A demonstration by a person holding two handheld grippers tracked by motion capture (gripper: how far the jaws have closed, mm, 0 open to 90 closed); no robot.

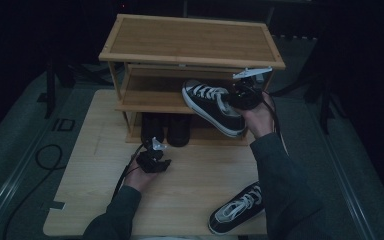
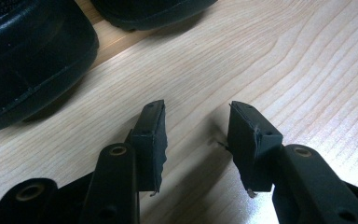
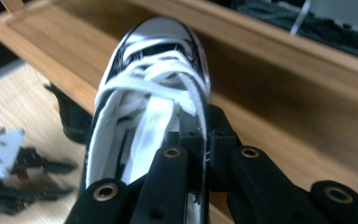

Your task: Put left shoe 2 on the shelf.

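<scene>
I see right gripper (image 3: 204, 154) fingers clamped on sneaker (image 1: 211, 106) side wall, rack (image 1: 190, 40) shelf ahead. Left gripper (image 2: 196, 140) fingers apart over tabletop (image 2: 284, 70), black shoes (image 2: 28, 60) just ahead.

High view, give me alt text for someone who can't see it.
The right gripper holds a black sneaker at a wooden shoe rack's middle shelf. The left gripper rests open on the table; another sneaker lies near its front edge.

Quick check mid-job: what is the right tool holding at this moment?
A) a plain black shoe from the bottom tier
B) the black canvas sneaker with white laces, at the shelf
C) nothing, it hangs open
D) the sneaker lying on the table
B: the right tool pinches the side wall of the black canvas sneaker with white laces at the wooden shoe rack.
</scene>
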